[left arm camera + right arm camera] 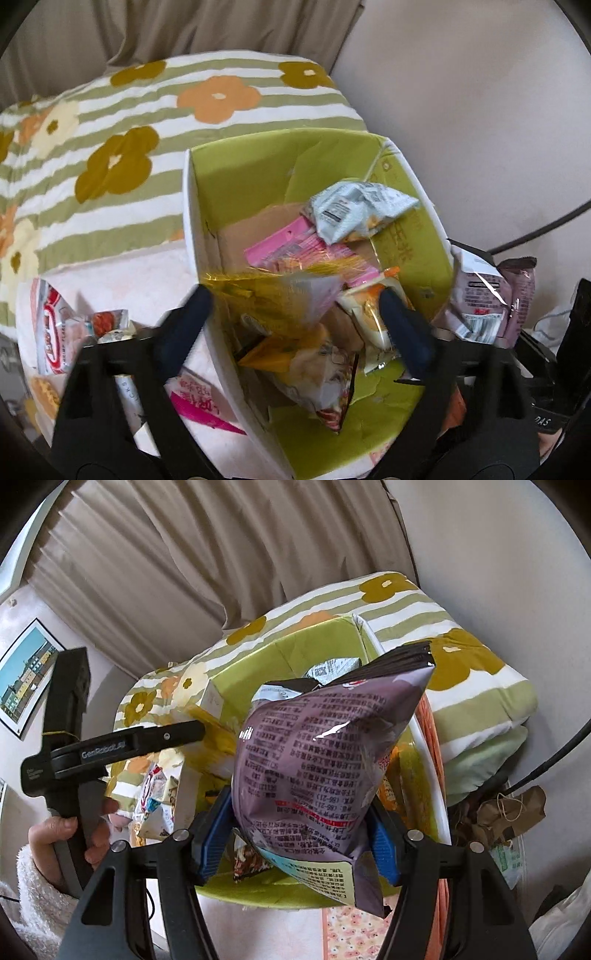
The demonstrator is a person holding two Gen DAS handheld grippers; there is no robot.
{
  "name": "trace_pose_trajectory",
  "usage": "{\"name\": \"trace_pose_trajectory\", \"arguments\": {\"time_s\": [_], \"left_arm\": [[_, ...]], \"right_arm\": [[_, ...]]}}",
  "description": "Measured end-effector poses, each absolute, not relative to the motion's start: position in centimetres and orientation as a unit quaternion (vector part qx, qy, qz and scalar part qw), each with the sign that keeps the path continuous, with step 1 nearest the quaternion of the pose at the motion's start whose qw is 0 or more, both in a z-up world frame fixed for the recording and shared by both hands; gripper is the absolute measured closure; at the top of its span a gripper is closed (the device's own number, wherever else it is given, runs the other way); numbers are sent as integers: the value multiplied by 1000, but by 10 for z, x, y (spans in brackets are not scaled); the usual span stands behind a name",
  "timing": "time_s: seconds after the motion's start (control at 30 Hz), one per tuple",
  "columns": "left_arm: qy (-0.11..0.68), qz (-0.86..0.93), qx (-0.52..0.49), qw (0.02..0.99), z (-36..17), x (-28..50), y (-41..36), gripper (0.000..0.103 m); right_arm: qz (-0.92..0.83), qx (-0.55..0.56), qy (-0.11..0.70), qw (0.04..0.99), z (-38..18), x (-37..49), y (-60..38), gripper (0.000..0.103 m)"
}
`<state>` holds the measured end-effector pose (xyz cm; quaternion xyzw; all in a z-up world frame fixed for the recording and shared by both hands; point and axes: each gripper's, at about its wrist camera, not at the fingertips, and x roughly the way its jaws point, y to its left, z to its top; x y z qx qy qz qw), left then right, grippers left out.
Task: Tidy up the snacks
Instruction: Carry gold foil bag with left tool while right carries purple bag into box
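A folded quilt (pixel 122 122), striped green and white with large orange, mustard and pale yellow flowers, lies heaped at the far side of the bed. In the right wrist view the same quilt (pixel 472 672) shows a plain pale green underside along its right edge. Behind it hang beige curtains (pixel 177 572) in loose vertical folds, reaching down to the quilt's far edge. A plain off-white wall (pixel 480 110) stands to the right of the curtains. A black cable (pixel 554 760) curves across that wall. A framed picture (pixel 26 675) of coloured buildings under a blue sky hangs on the left wall. A crumpled brown paper bag (pixel 509 812) lies low on the right, below the quilt.
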<state>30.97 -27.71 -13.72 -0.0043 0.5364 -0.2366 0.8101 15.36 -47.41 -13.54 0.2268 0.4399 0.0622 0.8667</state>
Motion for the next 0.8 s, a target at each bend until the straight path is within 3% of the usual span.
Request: {"name": "trace_pose_trajectory", "arguments": {"time_s": [0.8], "left_arm": [[502,-210,-13,839,-113,261,-216,9]], "right_arm": [[69,195,480,853,-146,165,-454,38]]}}
